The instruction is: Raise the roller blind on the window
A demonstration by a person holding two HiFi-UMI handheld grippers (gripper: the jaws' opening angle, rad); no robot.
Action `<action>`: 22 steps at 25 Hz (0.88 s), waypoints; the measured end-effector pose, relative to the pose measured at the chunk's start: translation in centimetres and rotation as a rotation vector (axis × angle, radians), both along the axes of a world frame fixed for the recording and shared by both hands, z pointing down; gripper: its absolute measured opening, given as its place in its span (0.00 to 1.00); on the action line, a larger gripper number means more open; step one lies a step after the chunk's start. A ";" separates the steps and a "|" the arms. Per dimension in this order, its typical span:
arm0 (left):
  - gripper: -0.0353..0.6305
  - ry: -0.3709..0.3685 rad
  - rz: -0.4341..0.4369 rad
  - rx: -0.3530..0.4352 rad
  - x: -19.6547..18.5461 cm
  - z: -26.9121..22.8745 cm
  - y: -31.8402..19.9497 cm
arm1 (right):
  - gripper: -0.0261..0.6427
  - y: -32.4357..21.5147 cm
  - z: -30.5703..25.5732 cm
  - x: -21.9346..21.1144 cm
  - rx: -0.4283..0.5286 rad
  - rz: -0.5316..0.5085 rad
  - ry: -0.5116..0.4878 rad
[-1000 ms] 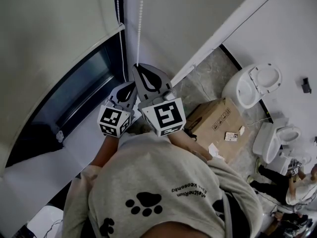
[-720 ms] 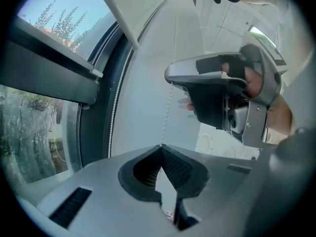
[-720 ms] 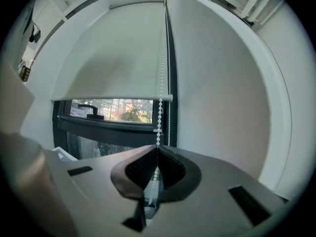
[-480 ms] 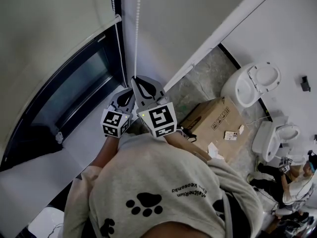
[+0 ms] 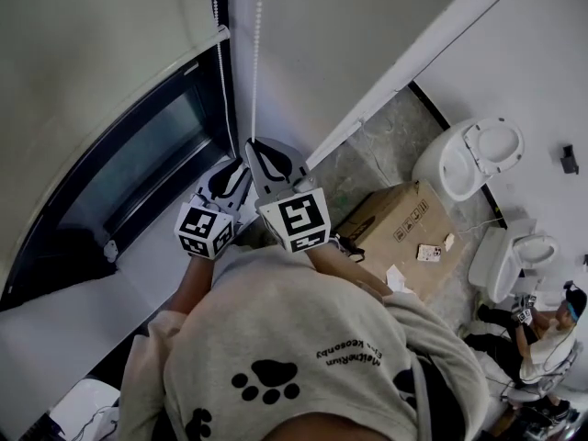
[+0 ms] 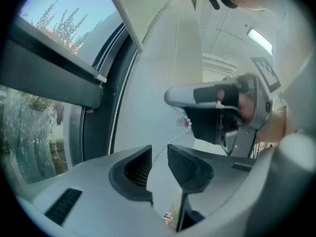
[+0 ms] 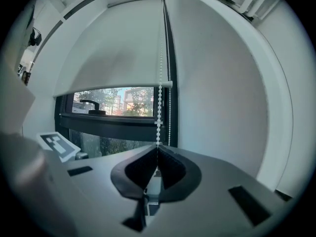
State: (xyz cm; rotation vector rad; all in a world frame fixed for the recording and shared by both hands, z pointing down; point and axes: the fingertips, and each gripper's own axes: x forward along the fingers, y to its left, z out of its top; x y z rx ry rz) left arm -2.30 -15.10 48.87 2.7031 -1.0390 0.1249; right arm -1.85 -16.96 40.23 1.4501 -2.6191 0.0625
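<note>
The pale roller blind (image 7: 113, 48) hangs partway down the window (image 7: 116, 100), its bottom bar (image 7: 113, 89) above the dark frame. A white bead chain (image 7: 159, 98) runs down beside it. My right gripper (image 7: 157, 163) is shut on that chain; in the head view the right gripper (image 5: 251, 145) sits at the chain's (image 5: 256, 53) lower end. My left gripper (image 6: 159, 163) is just below and left of it, and its jaws have just been opening. The slack chain (image 6: 170, 143) passes between the left pads without being pressed. In the head view the left gripper (image 5: 234, 168) lies beside the right one.
A white sill (image 5: 138, 255) runs under the window, and a window handle (image 7: 91, 102) shows behind the glass. A cardboard box (image 5: 395, 223) stands on the floor to the right, with two toilets (image 5: 469, 159) (image 5: 514, 255) beyond it. A person (image 5: 551, 343) crouches at the lower right.
The right gripper has come down with the chain, and the blind's bottom bar sits a little higher. The left gripper's jaws have opened off the chain and it has sunk slightly.
</note>
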 end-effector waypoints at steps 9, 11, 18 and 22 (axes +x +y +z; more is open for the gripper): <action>0.19 -0.046 -0.029 0.131 -1.8 -8.6 0.6 | 0.06 0.0 0.0 0.3 0.004 -0.005 -0.014; 0.19 -0.029 -0.020 0.138 -2.0 -10.2 0.5 | 0.06 -0.2 -0.1 0.3 0.009 -0.003 -0.020; 0.20 -0.070 0.027 0.106 -1.8 -11.6 1.2 | 0.06 -0.5 -0.2 0.2 -0.002 -0.005 -0.028; 0.22 -0.074 0.026 0.063 -2.2 -10.3 1.6 | 0.06 -0.9 0.0 0.3 -0.010 -0.005 -0.014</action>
